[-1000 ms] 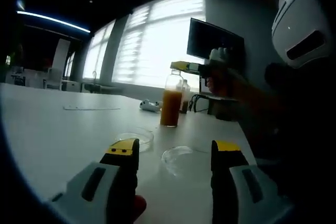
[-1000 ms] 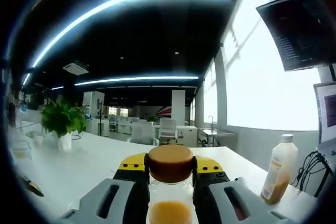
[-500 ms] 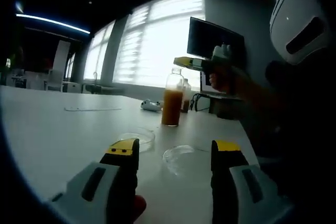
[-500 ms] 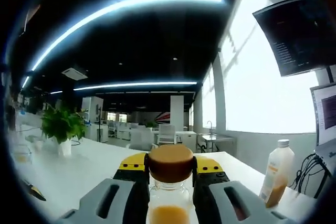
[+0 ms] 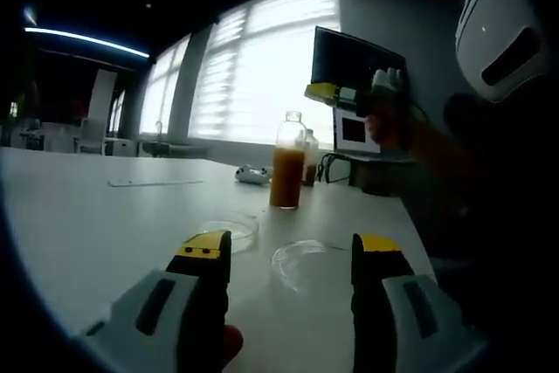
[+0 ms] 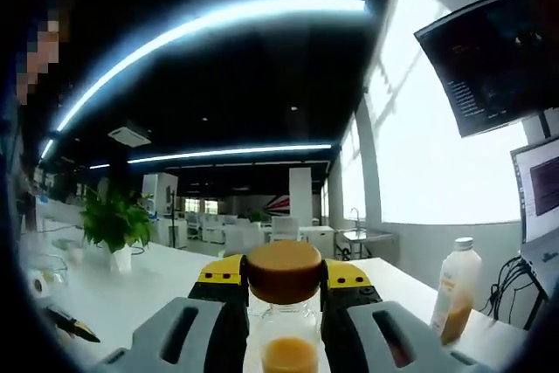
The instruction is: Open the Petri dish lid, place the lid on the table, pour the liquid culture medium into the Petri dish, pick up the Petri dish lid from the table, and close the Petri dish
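Two clear round dish pieces lie on the white table [image 5: 105,216], one [image 5: 229,228] further left and one [image 5: 306,261] nearer; I cannot tell dish from lid. My left gripper [image 5: 288,251] hovers open just short of them, holding nothing. Behind them stands a glass bottle [image 5: 286,172] of orange liquid with its neck open. My right gripper [image 5: 336,95] is up and to the right of the bottle, held by a hand. In the right gripper view, the right gripper [image 6: 282,275] is shut on the brown bottle cap [image 6: 282,266], with the bottle [image 6: 286,351] below and beyond it.
A second bottle with a white cap [image 6: 454,290] stands to the right near a dark monitor [image 6: 493,58]. A potted plant [image 6: 118,224] and a pen [image 6: 74,328] are on the left. A small white object [image 5: 251,176] and a flat clear sheet [image 5: 153,182] lie further back.
My right gripper has moved from the bottle's top up and to the right, taking the cap with it. The bottle now looks smaller and lower in the right gripper view. The left gripper stayed put.
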